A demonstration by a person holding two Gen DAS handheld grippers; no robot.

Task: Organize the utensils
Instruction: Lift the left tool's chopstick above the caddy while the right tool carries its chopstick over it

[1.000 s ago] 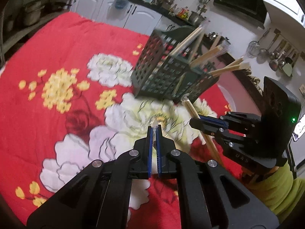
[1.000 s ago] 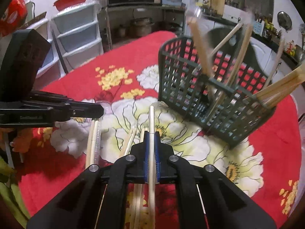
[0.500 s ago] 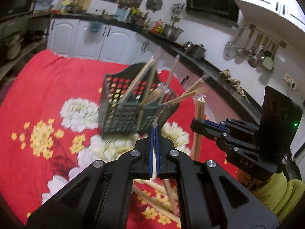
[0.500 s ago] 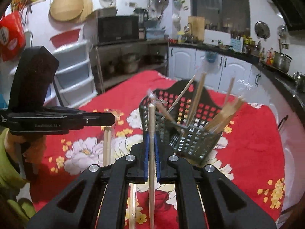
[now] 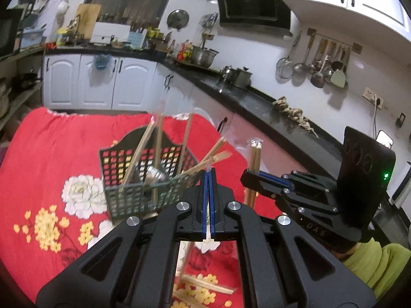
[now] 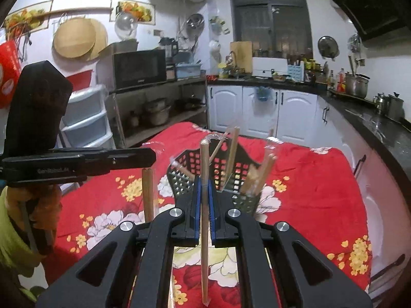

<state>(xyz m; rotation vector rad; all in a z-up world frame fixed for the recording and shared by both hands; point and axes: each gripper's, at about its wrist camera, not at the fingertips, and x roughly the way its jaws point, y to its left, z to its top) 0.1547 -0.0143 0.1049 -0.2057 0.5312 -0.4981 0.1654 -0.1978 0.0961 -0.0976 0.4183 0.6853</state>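
Kitchen counters and white cabinets ring a table spread with a red floral cloth (image 6: 321, 179), where a dark green lattice utensil basket (image 5: 143, 192) stands, already bristling with wrapped wooden chopsticks. Seen from the right wrist, the basket sits at twelve o'clock beyond the right gripper (image 6: 204, 192), whose jaws are clamped on an upright wrapped pair of chopsticks (image 6: 204, 218). At nine o'clock the left gripper (image 5: 208, 179) is pinched fully closed on another wrapped pair (image 6: 147, 192) that hangs below its fingers. A second ago both grippers were low over the cloth; now both pairs are lifted clear, so dropping them into the basket is probably next. Loose chopsticks (image 5: 203, 286) remain on the cloth.
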